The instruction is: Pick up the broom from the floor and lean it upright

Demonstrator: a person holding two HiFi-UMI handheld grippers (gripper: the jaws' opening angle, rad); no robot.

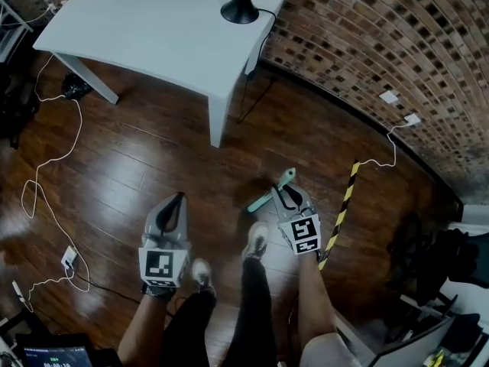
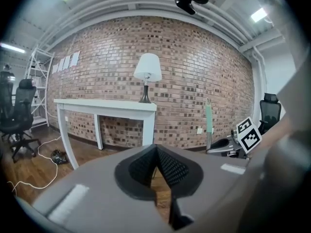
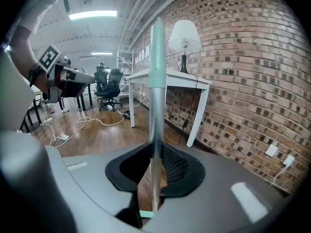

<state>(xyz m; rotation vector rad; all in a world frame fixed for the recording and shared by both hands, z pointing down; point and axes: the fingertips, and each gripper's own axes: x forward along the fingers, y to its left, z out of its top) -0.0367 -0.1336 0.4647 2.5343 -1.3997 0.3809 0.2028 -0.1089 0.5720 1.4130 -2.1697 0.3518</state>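
The broom is a silver pole with a mint-green grip. In the right gripper view its handle point(image 3: 156, 57) stands nearly upright between the jaws of my right gripper point(image 3: 156, 155), which is shut on it. From the head view the broom handle point(image 1: 273, 192) looks short and points toward the white table, with my right gripper point(image 1: 289, 196) around it. My left gripper point(image 1: 177, 203) hovers to the left, apart from the broom, its pads together on nothing. The left gripper view shows the left gripper point(image 2: 156, 152) with the broom handle point(image 2: 208, 123) at its right. The broom's head is hidden.
A white table point(image 1: 153, 29) carries a lamp point(image 1: 241, 6) beside the brick wall point(image 1: 382, 44). White cables point(image 1: 53, 151) trail over the wooden floor at left. A yellow-and-black striped strip point(image 1: 341, 209) lies right of my right gripper. The person's shoes point(image 1: 256, 239) stand between the grippers. Office chairs point(image 2: 19, 115) stand far left.
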